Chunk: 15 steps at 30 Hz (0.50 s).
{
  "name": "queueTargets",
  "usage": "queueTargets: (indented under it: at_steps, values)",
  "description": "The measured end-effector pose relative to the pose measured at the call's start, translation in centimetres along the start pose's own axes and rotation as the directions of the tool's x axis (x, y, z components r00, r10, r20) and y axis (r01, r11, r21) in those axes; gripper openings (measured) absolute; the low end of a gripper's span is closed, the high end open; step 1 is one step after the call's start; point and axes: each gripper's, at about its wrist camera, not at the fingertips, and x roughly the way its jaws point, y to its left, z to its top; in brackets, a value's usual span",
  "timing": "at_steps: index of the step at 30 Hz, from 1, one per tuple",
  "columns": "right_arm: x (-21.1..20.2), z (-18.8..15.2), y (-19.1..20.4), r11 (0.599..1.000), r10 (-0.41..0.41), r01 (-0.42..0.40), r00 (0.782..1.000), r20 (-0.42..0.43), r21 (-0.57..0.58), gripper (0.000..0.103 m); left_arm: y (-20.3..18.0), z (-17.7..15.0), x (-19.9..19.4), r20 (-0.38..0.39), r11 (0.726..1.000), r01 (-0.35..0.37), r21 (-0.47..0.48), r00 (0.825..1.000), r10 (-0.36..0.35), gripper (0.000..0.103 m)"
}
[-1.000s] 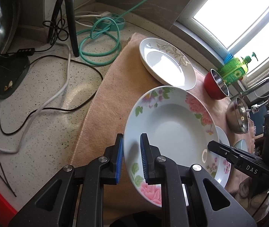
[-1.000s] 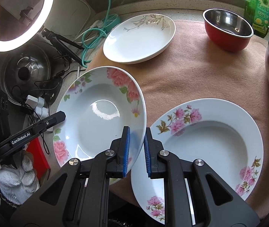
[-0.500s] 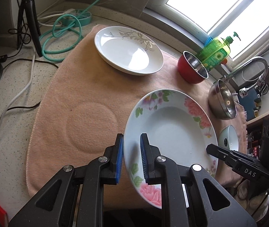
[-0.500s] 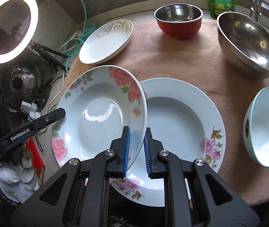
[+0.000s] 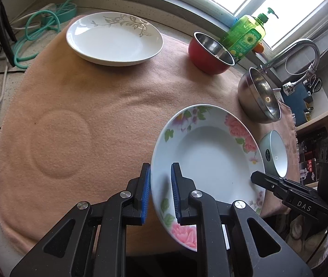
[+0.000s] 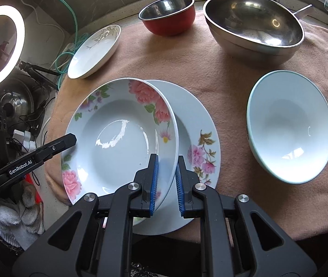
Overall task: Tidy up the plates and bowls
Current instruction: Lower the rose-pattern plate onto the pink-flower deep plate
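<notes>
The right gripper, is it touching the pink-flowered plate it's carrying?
Touching. In the right wrist view the right gripper has its blue pads clamped on both sides of the pink-flowered plate's rim, no gap showing.

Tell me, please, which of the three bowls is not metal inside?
The pale green bowl at the right; the red bowl and large steel bowl have shiny metal interiors.

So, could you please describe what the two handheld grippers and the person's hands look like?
Both the left gripper and the right gripper are matte black with silver screws and ribbed blue pads. White lettering reads "GenRobot.AI" on the left and "DAS" on the right. The hands wear grey-white knit gloves.
</notes>
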Motion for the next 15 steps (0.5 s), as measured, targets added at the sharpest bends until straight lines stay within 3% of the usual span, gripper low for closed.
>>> queueTargets:
  at_steps: [15]
  values:
    - [0.5, -0.4, -1.5, 0.999, -0.023, 0.023, 1.000, -0.010, 0.030, 0.015, -1.2, -0.5, 1.6, -0.040, 0.999, -0.018, 0.038, 0.999, 0.019, 0.016]
